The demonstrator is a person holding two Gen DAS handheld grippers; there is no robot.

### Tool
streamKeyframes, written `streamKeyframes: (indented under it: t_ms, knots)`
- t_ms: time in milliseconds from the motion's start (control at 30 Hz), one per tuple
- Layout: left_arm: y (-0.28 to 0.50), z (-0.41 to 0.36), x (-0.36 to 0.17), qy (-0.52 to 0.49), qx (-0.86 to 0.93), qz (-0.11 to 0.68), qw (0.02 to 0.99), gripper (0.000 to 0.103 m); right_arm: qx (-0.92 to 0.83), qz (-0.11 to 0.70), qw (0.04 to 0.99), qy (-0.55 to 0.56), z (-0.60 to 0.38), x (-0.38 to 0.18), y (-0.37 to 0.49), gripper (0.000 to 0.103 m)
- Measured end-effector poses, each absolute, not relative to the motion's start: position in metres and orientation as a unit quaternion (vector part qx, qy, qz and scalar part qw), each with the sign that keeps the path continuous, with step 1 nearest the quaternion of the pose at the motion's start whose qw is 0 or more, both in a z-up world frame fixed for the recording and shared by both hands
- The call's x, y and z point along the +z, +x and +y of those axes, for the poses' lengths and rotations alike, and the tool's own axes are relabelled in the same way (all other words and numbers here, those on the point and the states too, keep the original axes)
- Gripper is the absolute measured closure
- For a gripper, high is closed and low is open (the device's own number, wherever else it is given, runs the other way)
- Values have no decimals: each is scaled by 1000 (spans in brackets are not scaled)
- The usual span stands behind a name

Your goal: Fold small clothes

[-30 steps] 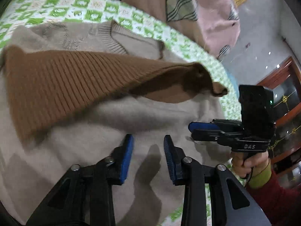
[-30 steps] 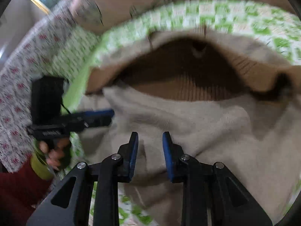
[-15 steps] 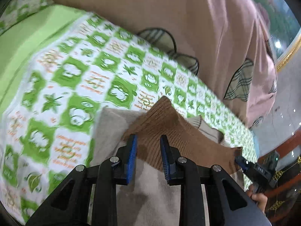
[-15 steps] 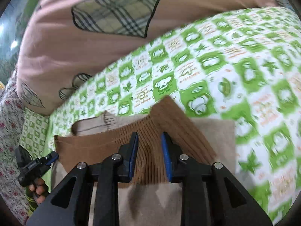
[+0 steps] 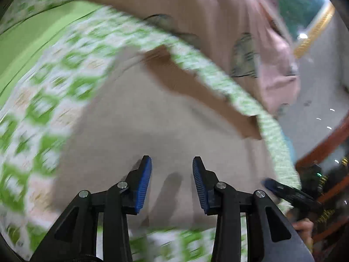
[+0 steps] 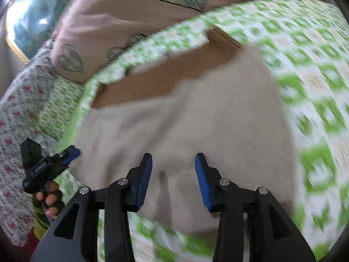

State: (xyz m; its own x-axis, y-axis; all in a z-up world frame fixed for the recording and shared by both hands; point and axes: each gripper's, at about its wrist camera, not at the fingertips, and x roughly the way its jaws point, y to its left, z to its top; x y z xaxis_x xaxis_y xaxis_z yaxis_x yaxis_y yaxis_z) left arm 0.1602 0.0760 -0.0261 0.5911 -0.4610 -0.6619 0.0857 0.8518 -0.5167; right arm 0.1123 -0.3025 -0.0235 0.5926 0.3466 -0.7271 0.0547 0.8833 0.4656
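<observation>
Our left claw (image 5: 171,182) and right claw (image 6: 173,180) both have their jaws spreading apart with nothing between them, just hanging over the beige sweater (image 5: 152,126). That sweater's lying folded on the green-and-white checked sheet (image 5: 43,91), brown ribbed hem (image 6: 165,72) showing along its far edge. Nothing's blocking us. Behind it there's a pink blanket (image 6: 122,15) with plaid hearts, and a floral cloth (image 6: 19,109) off to one side. Everything's pretty blurry.
</observation>
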Motion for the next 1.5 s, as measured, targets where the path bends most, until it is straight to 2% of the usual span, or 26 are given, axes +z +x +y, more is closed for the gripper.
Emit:
streamKeyframes:
  t_ms: [133, 267, 400, 633, 700, 1033, 1167, 1233, 1267, 1300, 1400, 1500]
  knots:
    - [139, 115, -42, -280, -152, 421, 849, 68, 45, 437, 865, 240, -333, -26, 78, 64]
    - [120, 120, -38, -272, -137, 422, 854, 68, 31, 429, 866, 256, -350, -21, 58, 64]
    - [100, 122, -34, -291, -130, 420, 850, 55, 21, 420, 871, 253, -349, -13, 50, 62]
    - [70, 108, -39, -321, -120, 424, 838, 50, 32, 408, 876, 256, -333, -4, 33, 60]
    - [70, 102, -44, -329, -121, 429, 833, 46, 40, 408, 874, 260, -330, -4, 29, 60]
    - [121, 122, -58, -412, -85, 403, 813, 46, 71, 415, 868, 265, -310, -6, 23, 56]
    - [144, 126, -54, -410, -71, 395, 819, 50, 75, 414, 868, 264, -309, -4, 25, 55]
    - [156, 125, -52, -399, -66, 396, 824, 60, 78, 414, 867, 267, -310, -3, 28, 54]
    - [162, 123, -49, -390, -64, 398, 828, 76, 80, 413, 866, 268, -311, -2, 30, 54]
    - [166, 120, -47, -383, -65, 400, 830, 83, 82, 413, 866, 269, -312, -2, 32, 54]
    - [166, 105, -23, -349, -70, 380, 854, 89, 88, 412, 866, 271, -315, 1, 39, 54]
    - [161, 72, 13, -304, -112, 352, 878, 90, 95, 405, 867, 274, -323, 5, 49, 54]
